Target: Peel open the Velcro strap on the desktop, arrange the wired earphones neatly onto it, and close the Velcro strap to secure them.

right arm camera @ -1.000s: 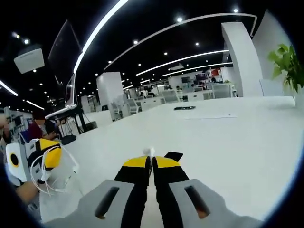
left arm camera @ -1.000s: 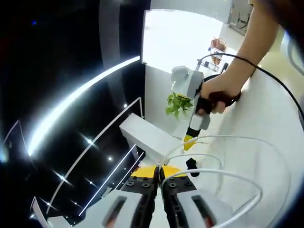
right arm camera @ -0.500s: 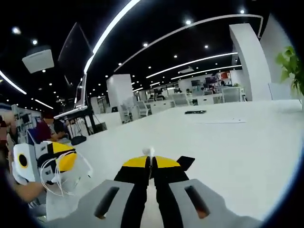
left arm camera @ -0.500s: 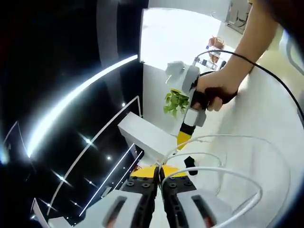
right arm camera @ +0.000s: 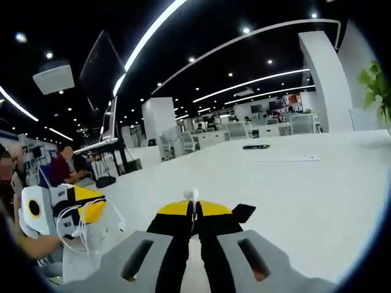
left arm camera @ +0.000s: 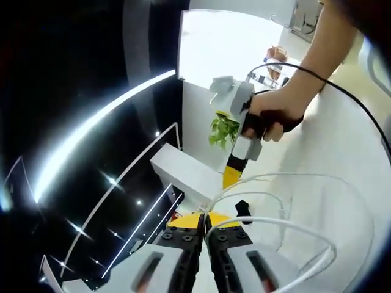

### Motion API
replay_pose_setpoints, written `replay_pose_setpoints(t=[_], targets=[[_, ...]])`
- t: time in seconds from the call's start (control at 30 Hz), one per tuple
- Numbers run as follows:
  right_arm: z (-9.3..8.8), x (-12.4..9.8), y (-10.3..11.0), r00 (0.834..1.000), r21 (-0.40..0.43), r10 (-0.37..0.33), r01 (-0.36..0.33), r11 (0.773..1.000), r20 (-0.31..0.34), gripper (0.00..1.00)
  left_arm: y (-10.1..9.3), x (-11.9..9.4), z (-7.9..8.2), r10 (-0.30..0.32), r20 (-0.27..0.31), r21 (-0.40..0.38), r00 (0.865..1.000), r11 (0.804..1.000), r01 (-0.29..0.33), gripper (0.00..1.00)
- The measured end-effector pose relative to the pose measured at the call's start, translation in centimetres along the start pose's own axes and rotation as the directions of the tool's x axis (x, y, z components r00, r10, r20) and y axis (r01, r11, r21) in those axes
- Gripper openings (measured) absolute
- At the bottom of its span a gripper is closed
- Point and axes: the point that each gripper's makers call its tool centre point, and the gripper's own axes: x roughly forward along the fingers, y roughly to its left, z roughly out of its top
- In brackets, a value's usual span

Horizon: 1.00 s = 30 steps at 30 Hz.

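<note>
Right gripper [left arm camera: 231, 177] now sits higher and further left in left gripper view, where left gripper [left arm camera: 204, 221] pinches the looped earphone cable [left arm camera: 287, 227]; right gripper view: jaws clamped on an earbud [right arm camera: 191, 195], Velcro strap [right arm camera: 241, 212] just beside on desk [right arm camera: 293, 195].

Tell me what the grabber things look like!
Each gripper, left and right, has black jaws with yellow tips on pale grey bodies with dark slots. In the left gripper view, the right gripper has a dark handle and a black cable trailing away.
</note>
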Motion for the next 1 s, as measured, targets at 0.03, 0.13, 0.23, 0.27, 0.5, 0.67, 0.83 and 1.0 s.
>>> replay_pose_setpoints(t=[0.03,0.13,0.23,0.27,0.5,0.67,0.83,1.0], targets=[[0.0,0.0,0.0,1.0,-0.001,-0.002,0.002,1.0,0.0,0.06,0.0,0.0,0.0,0.0,0.0,0.0,1.0,1.0,0.0,0.06],[0.3,-0.1,0.3,1.0,0.011,0.004,-0.005,1.0,0.007,0.06,-0.1,0.0,0.0,-0.003,0.0,0.002,1.0,1.0,0.003,0.06],[0.6,-0.3,1.1,0.999,0.041,0.031,-0.032,0.999,0.026,0.06,-0.2,0.0,0.0,-0.006,-0.001,0.007,1.0,1.0,0.006,0.06],[0.6,-0.5,1.7,0.998,0.053,0.048,-0.05,0.997,0.03,0.06,-0.2,0.0,0.0,-0.007,-0.001,0.007,1.0,1.0,0.007,0.06],[0.9,-0.8,4.9,0.992,0.084,0.126,-0.129,0.988,0.029,0.06,-0.3,0.0,0.0,-0.011,-0.001,0.011,1.0,1.0,0.011,0.06],[1.3,-1.1,7.4,0.983,0.103,0.182,-0.185,0.977,0.037,0.06,-0.3,0.0,0.0,-0.012,-0.002,0.008,1.0,1.0,0.012,0.06],[2.0,-1.1,8.9,0.98,0.067,0.196,-0.197,0.978,0.029,0.06,-0.3,0.0,0.0,-0.009,-0.002,0.01,1.0,1.0,0.009,0.06],[0.9,-0.7,8.8,0.986,0.027,0.16,-0.159,0.987,-0.052,0.06,-0.1,0.0,0.0,-0.002,-0.003,0.004,1.0,1.0,0.002,0.06]])
